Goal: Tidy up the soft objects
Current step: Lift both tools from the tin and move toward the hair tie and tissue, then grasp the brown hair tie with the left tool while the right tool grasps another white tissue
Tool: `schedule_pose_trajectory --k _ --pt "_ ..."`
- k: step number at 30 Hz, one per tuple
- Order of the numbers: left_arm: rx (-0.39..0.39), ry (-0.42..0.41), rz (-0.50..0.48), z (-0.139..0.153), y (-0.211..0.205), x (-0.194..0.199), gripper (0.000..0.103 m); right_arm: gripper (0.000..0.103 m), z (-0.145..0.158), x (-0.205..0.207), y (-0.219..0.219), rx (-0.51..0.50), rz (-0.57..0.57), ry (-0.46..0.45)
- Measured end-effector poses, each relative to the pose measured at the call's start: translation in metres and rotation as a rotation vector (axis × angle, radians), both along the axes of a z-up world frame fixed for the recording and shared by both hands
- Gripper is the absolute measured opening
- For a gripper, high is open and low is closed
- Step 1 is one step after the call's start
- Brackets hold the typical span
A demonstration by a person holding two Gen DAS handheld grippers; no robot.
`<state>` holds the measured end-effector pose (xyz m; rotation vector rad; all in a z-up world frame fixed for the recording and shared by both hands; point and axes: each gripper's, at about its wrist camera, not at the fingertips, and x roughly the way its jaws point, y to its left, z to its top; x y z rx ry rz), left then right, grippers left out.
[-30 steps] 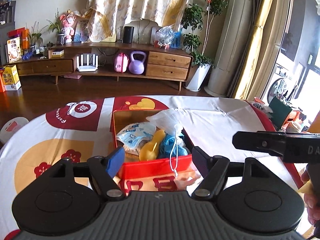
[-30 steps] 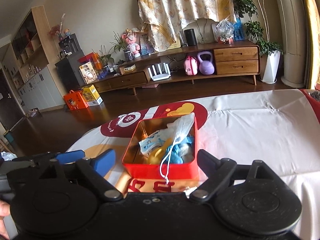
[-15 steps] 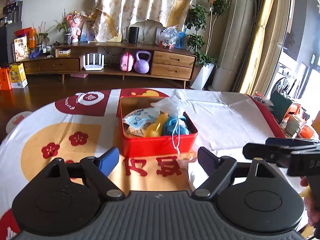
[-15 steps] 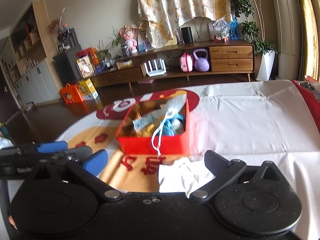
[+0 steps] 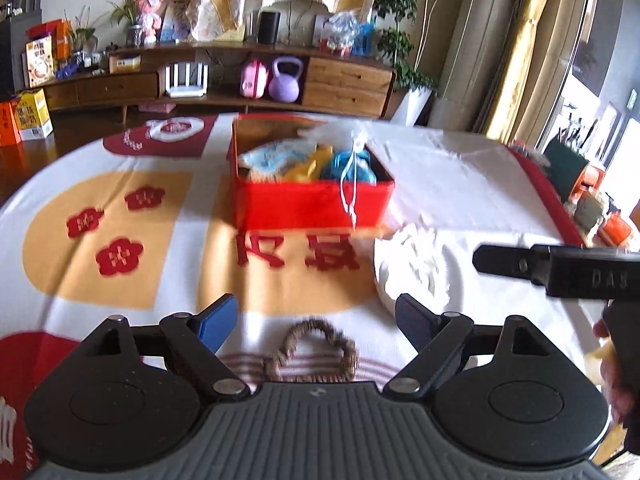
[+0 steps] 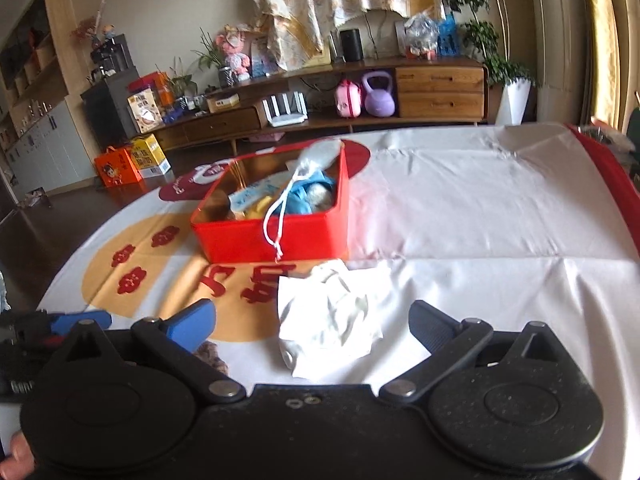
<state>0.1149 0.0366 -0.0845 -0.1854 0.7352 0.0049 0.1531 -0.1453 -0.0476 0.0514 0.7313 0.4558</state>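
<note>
Patterned tablecloth (image 6: 460, 216), crumpled white cloth (image 6: 328, 312) between right gripper (image 6: 312, 320) fingers (image 6: 432, 326), untouched.

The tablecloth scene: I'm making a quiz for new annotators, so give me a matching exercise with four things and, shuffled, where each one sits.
Things:
1. red tin
2. crumpled white cloth
3. white drawstring
4. woven brown loop

Places:
A. hanging over the tin's near wall
B. on the tablecloth, holding soft items
C. nearest the left gripper, between its open fingers
D. in front of the tin, between the right gripper's open fingers

Pairs: 1-B, 2-D, 3-A, 4-C
</note>
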Motion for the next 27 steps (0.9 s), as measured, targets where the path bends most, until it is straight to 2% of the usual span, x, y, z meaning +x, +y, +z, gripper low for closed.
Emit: schedule_pose_trajectory --k 6,14,21,27 --pt "-0.031 0.054 0.016 -0.022 -0.004 0.001 0.086 0.103 -0.016 0.009 0.005 -0.03 0.012 0.045" --pt "-0.025 0.095 0.03 -0.039 -0.012 0.007 0.086 0.102 -0.031 0.022 0.015 -0.076 0.045 0.084" --pt "-0.002 0.134 0.024 -0.054 -0.016 0.012 0.086 0.101 -0.046 0.033 0.021 -0.107 0.063 0.12" --pt "0.05 0.131 0.003 -0.059 -0.023 0.014 0.086 0.099 -0.053 0.042 0.029 -0.135 0.074 0.127"
